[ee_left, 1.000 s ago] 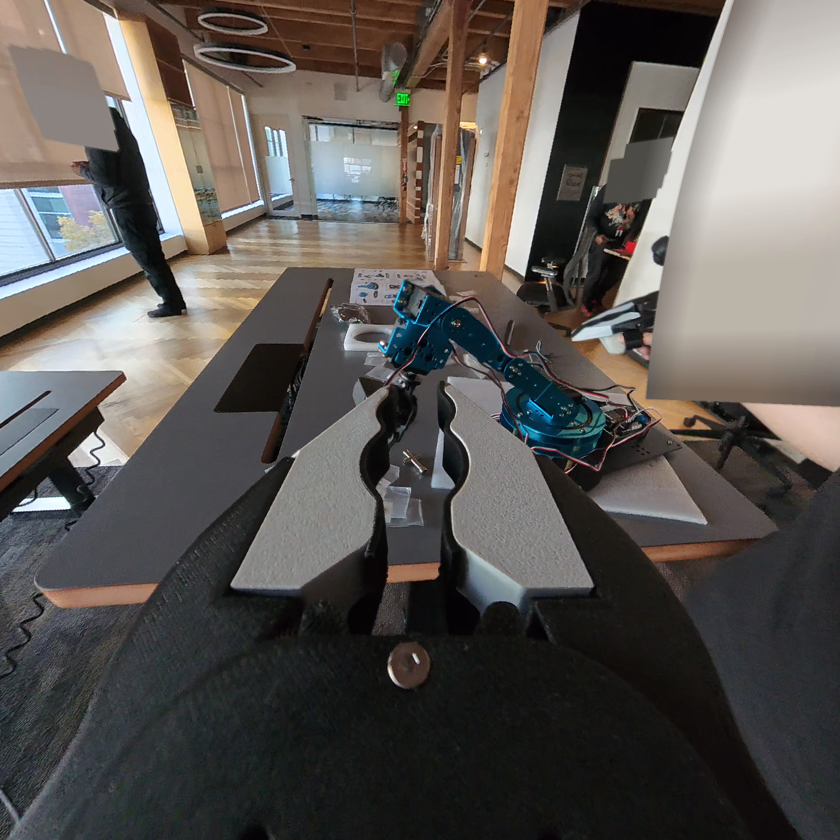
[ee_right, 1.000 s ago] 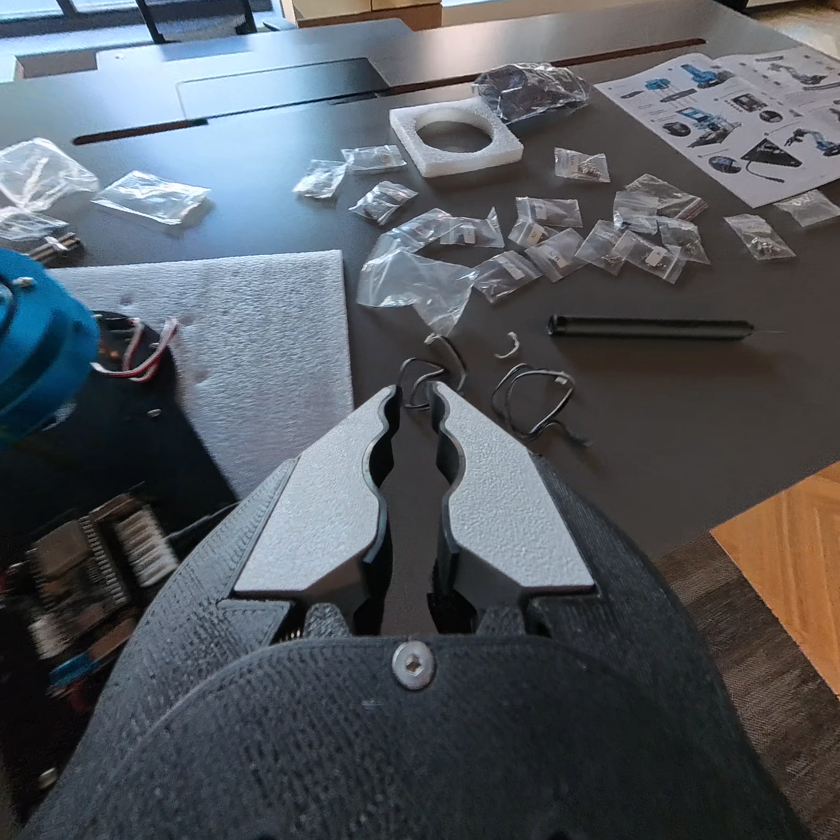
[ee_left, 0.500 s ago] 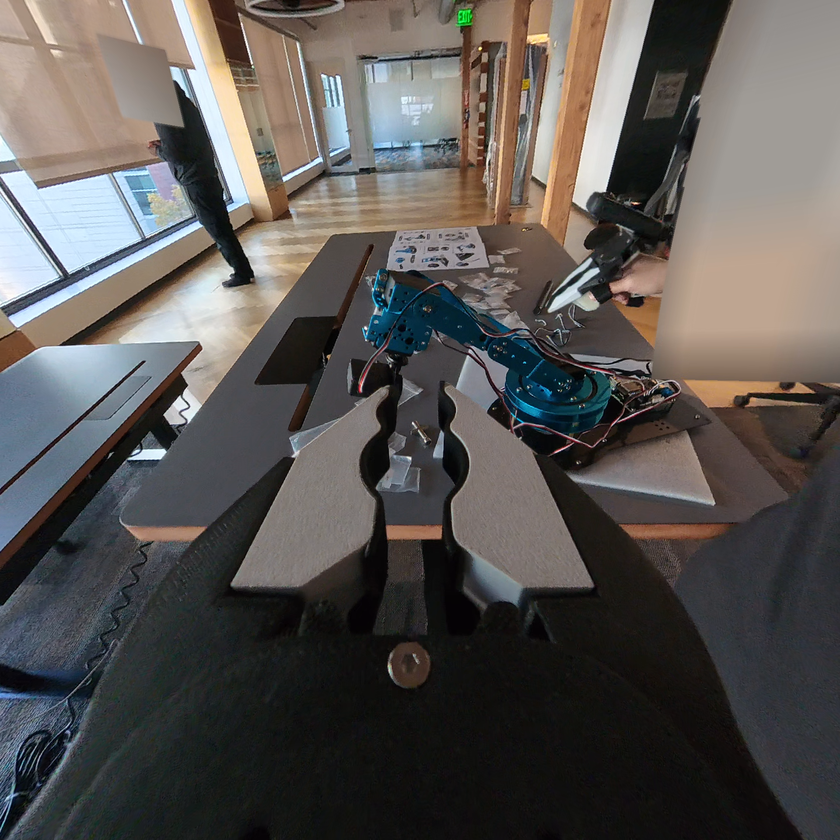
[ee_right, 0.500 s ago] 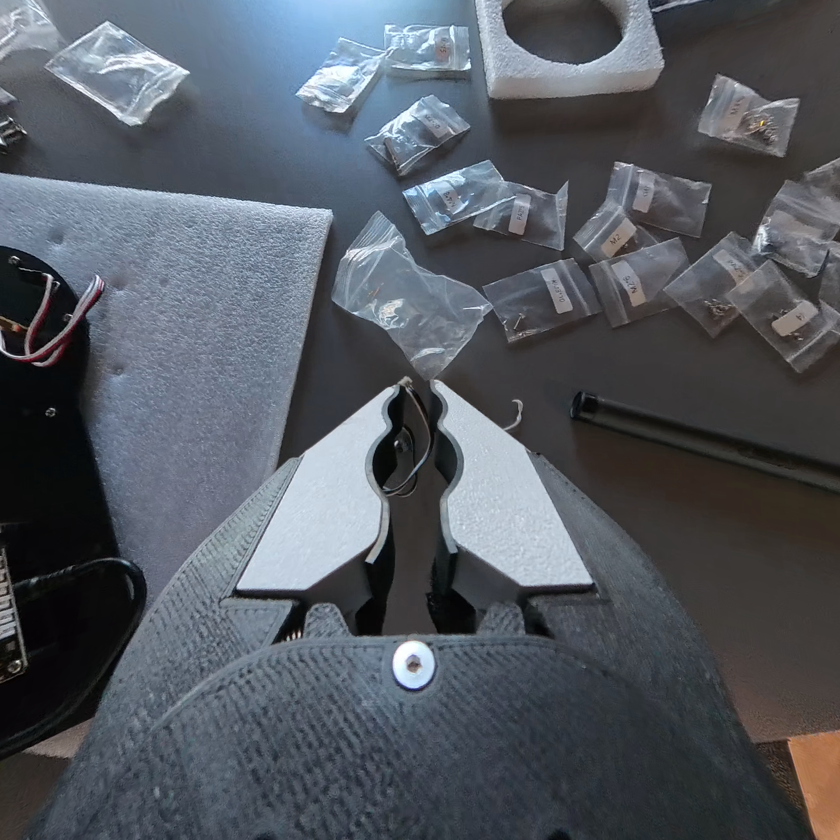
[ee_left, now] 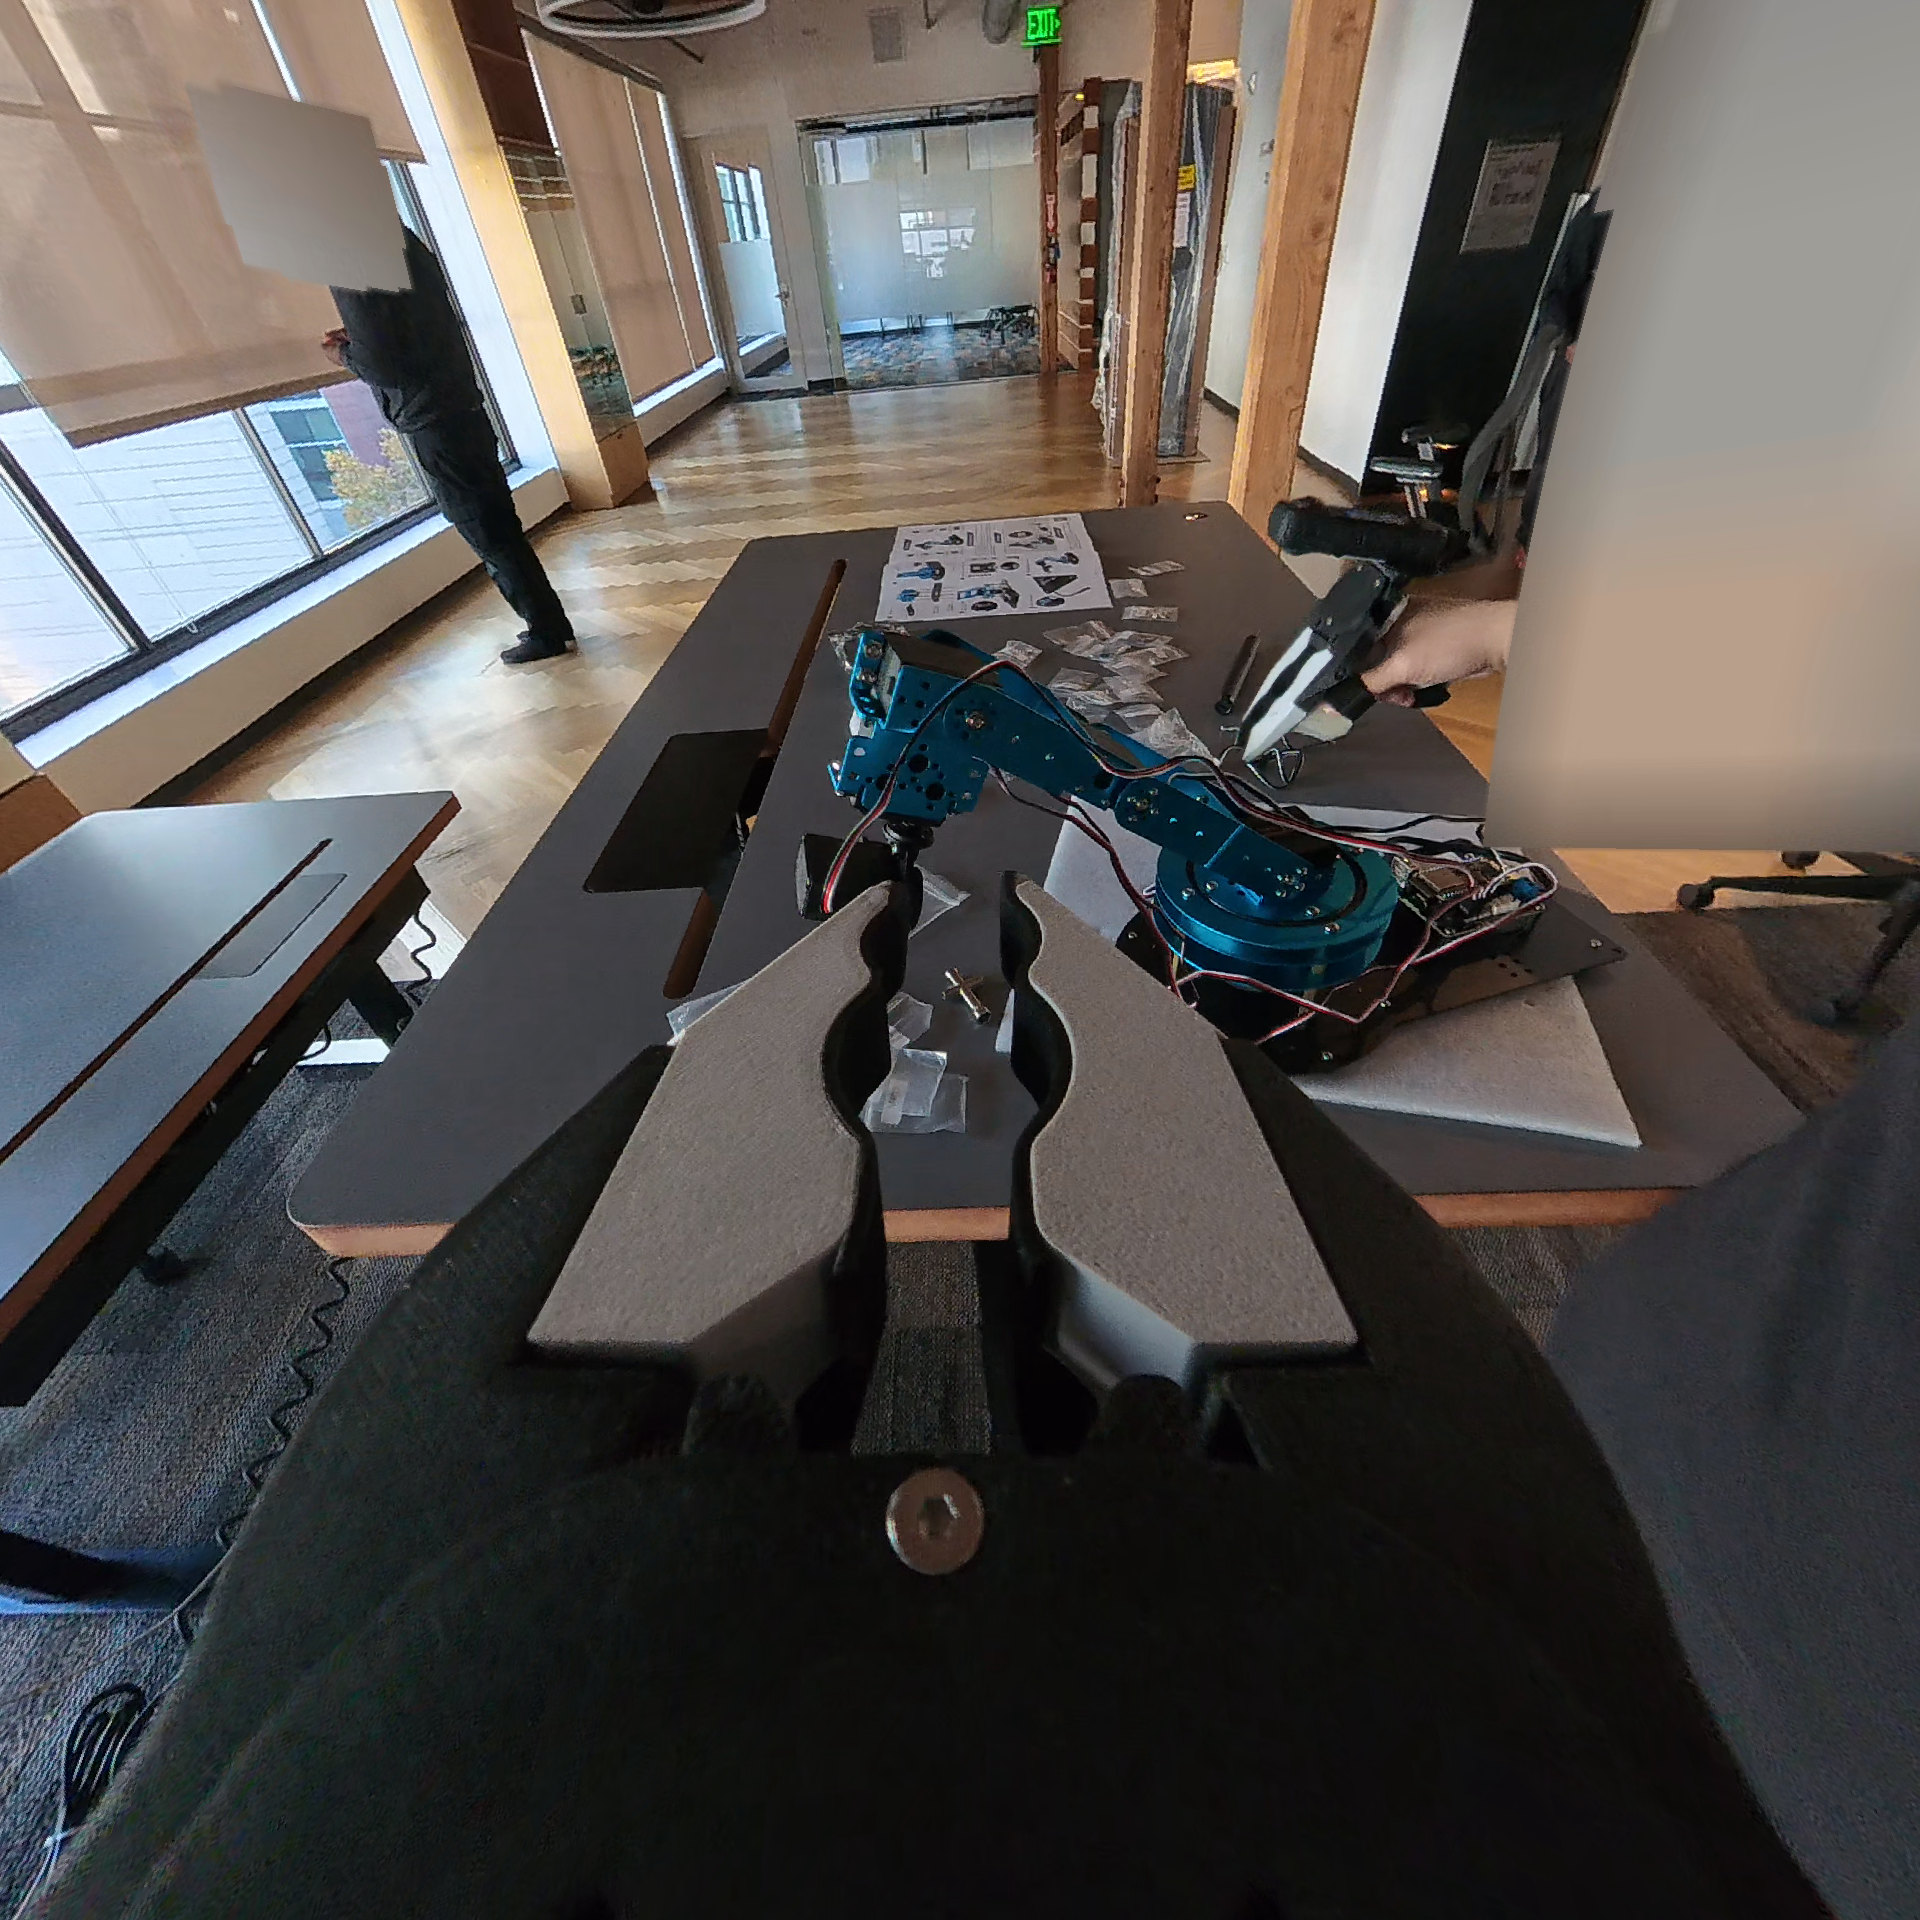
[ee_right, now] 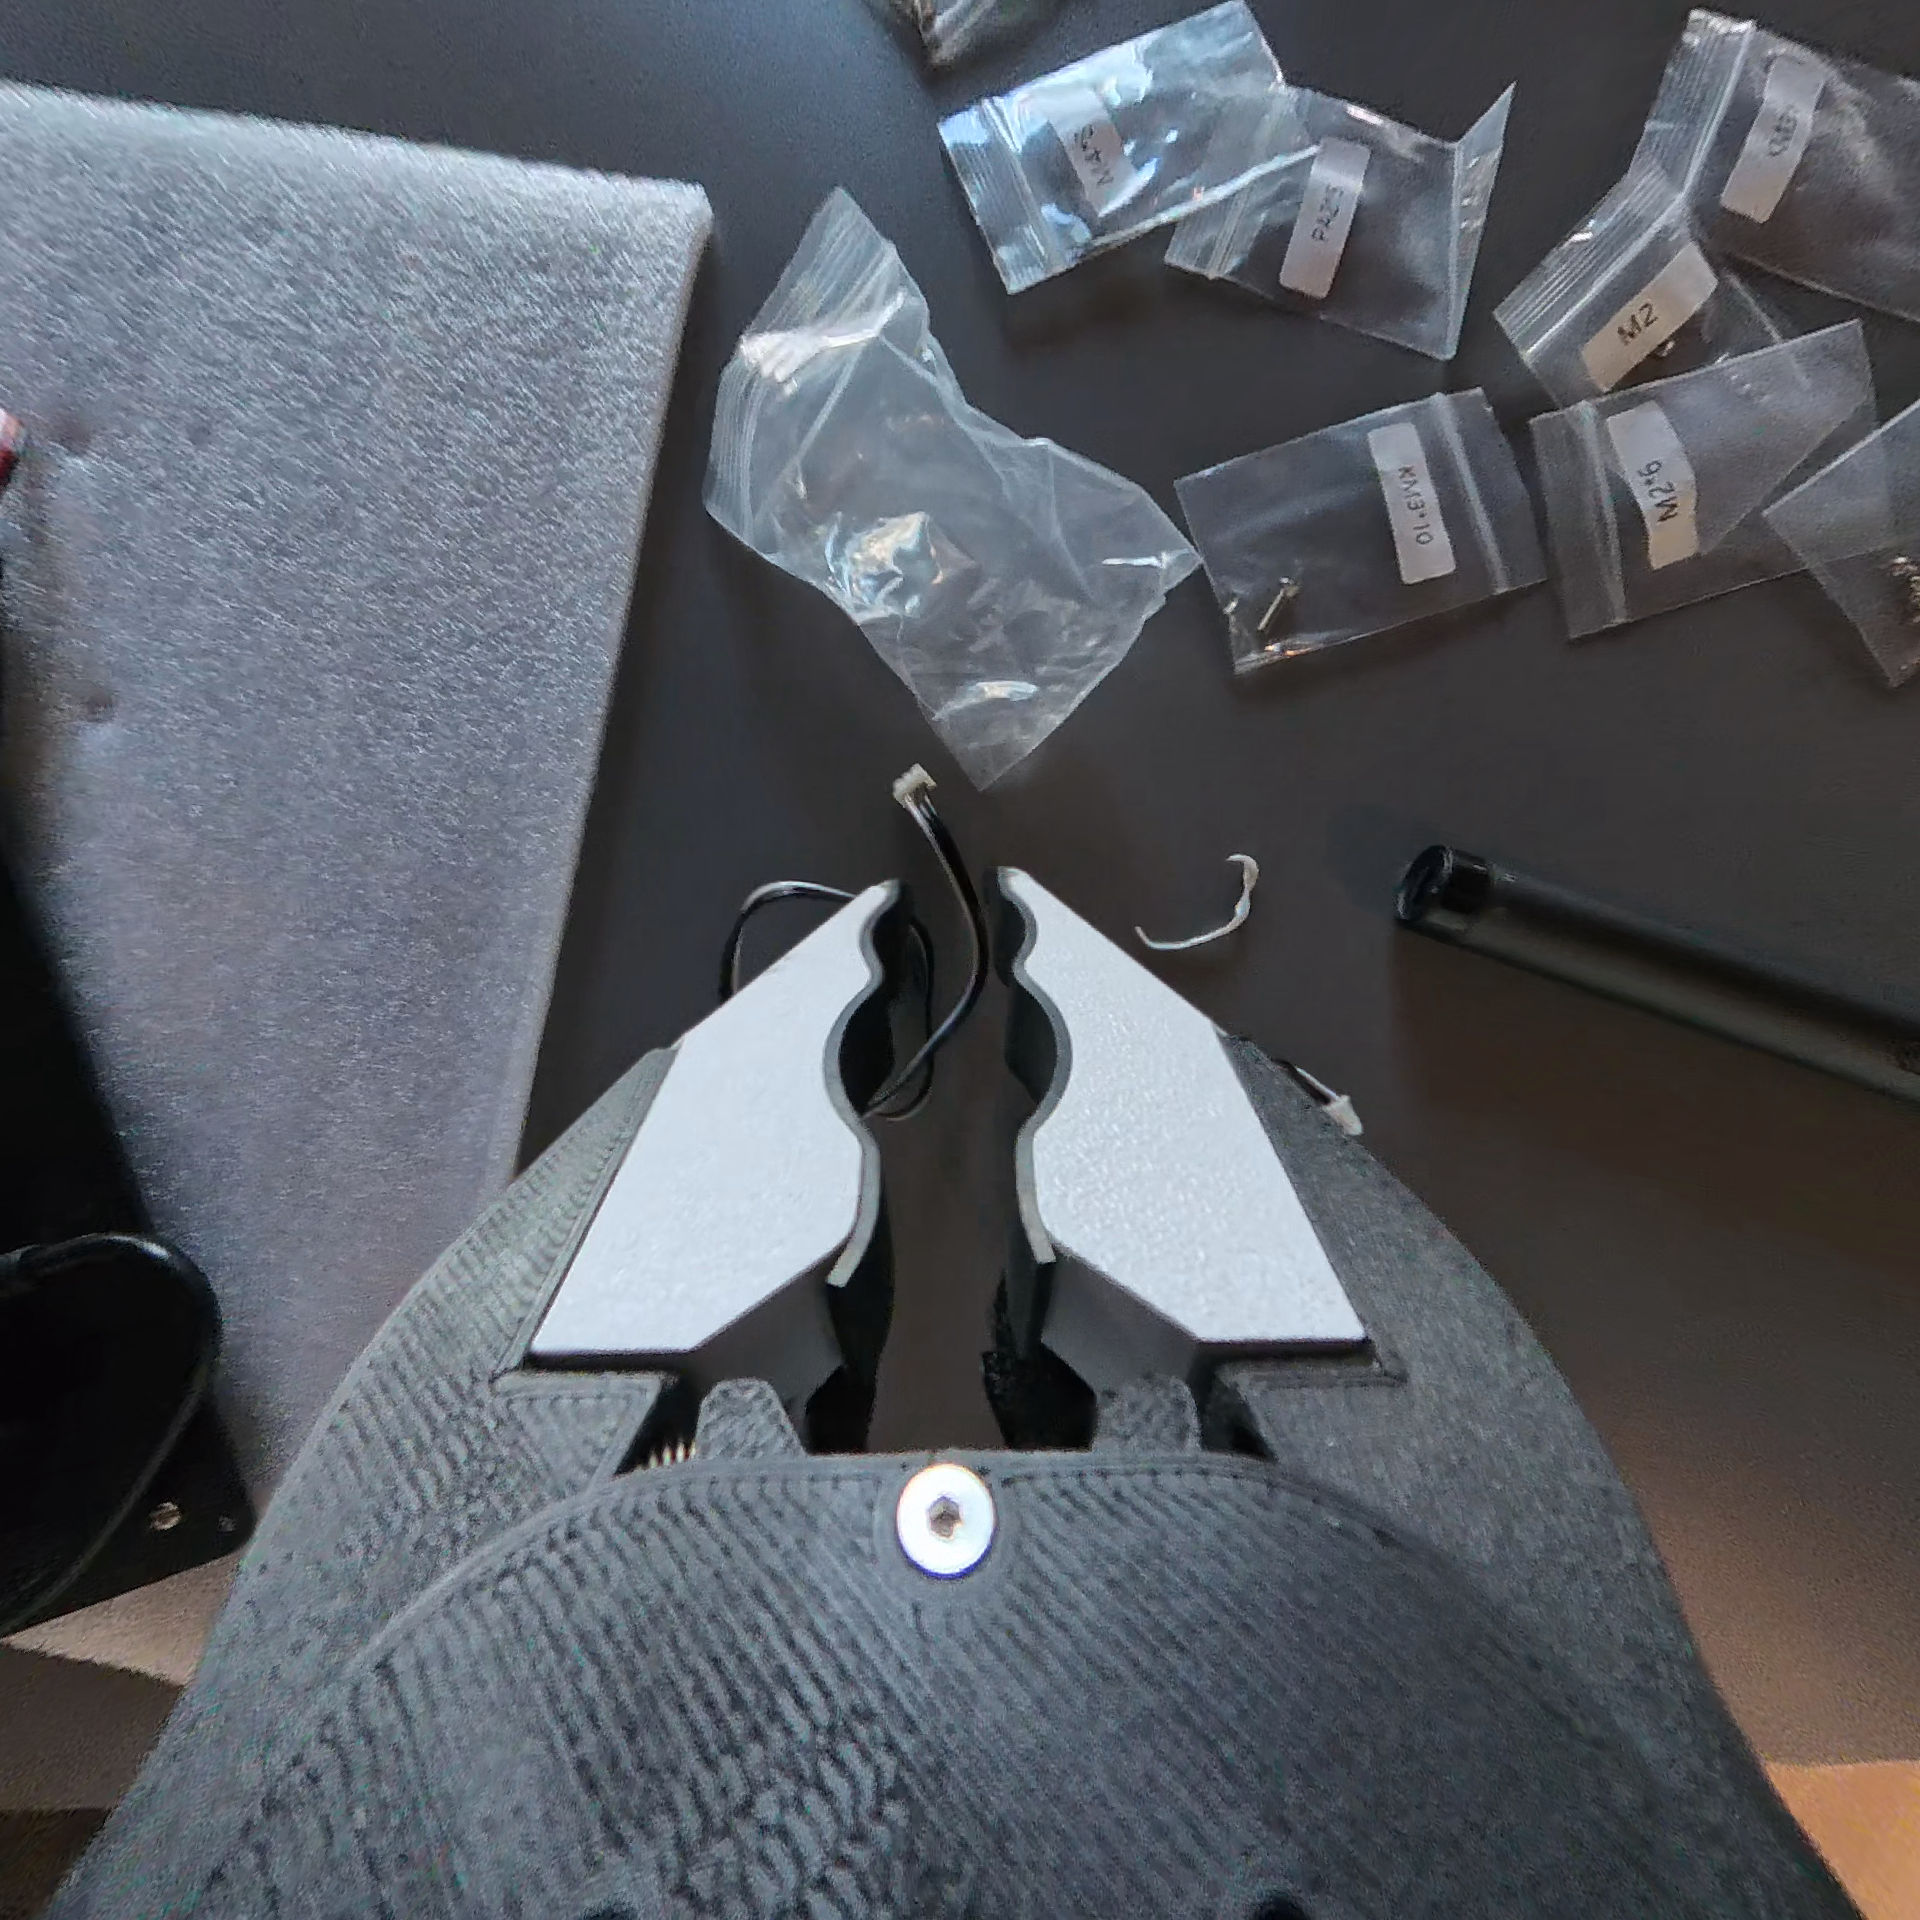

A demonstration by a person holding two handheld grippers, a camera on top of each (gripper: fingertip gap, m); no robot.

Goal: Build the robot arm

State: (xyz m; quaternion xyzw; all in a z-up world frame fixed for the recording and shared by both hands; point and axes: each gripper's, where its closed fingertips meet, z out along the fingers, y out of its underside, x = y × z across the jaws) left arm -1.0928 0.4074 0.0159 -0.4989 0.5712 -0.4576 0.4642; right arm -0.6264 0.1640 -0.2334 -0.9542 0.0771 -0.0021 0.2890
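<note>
Right gripper over a thin black wire, left gripper held off the bench

Our right gripper (ee_right: 943,894) has its jaws parted around the thin black wire with a white plug (ee_right: 961,914) on the dark grey bench (ee_right: 1351,1195), not clenched; our left gripper (ee_left: 943,899) hangs released, empty, short of the blue metal robot arm (ee_left: 1049,758).

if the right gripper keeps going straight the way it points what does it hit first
Most likely the thin black wire that already runs between the open fingers of the right gripper, then the dark table under it. Beyond the tips lies a crumpled clear bag. Height above the table is unclear.
</note>
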